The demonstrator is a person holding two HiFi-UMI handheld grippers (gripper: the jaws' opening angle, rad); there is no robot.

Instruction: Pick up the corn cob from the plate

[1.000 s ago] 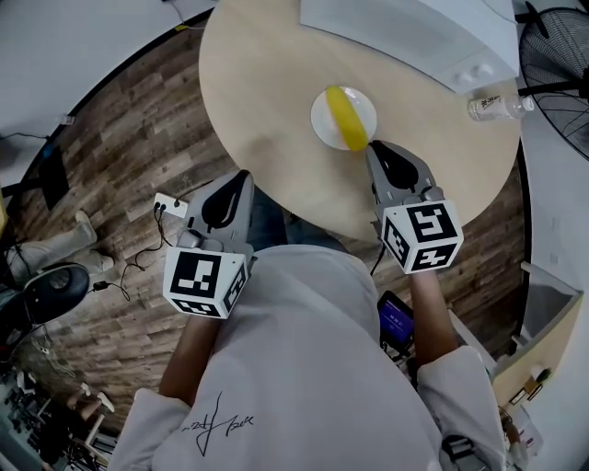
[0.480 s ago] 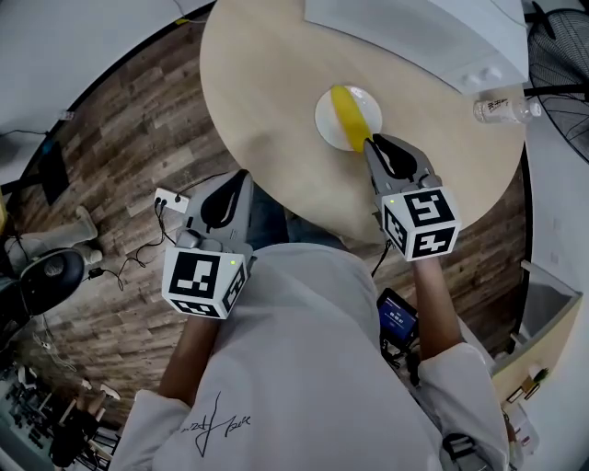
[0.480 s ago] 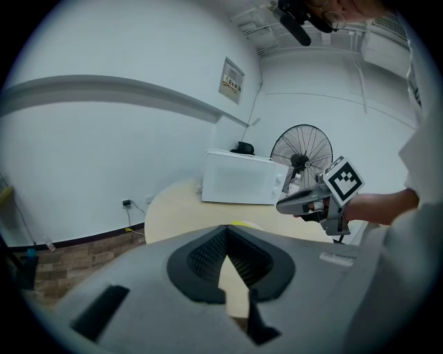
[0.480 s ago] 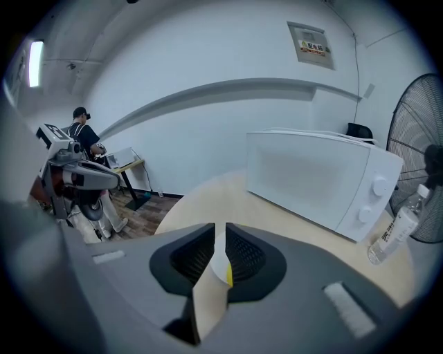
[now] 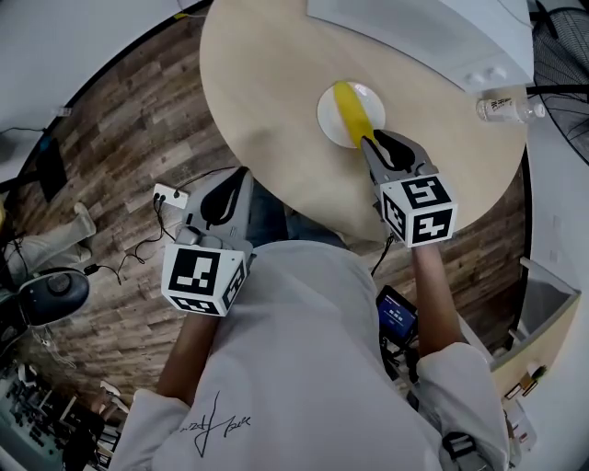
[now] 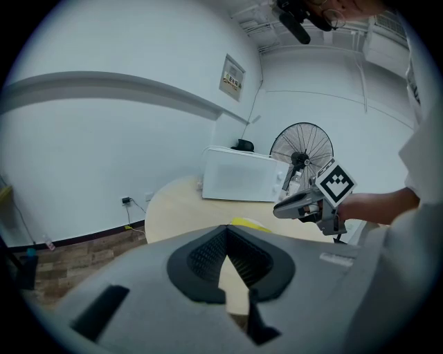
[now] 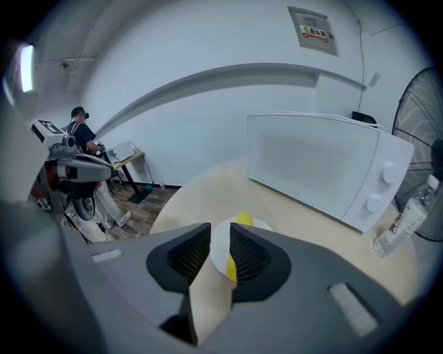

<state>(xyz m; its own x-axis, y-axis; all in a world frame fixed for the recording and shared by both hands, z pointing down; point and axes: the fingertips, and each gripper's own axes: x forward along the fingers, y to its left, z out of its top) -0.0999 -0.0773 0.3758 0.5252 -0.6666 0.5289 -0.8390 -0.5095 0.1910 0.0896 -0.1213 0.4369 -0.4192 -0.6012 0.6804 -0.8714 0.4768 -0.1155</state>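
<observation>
The reach is in hand: the right gripper hangs just at the near end of the corn cob, which lies across the white plate on the round tabletop. Its jaws have just been opening and stand partly apart, gripping nothing; the cob shows beyond the gap. The left gripper waits off the tabletop's edge, jaws together, empty. Next, I judge, the right jaws must widen, straddle the cob and close

Corn cob on plate, microwave behind, bottle right, right tool perhaps touching cob's near end
</observation>
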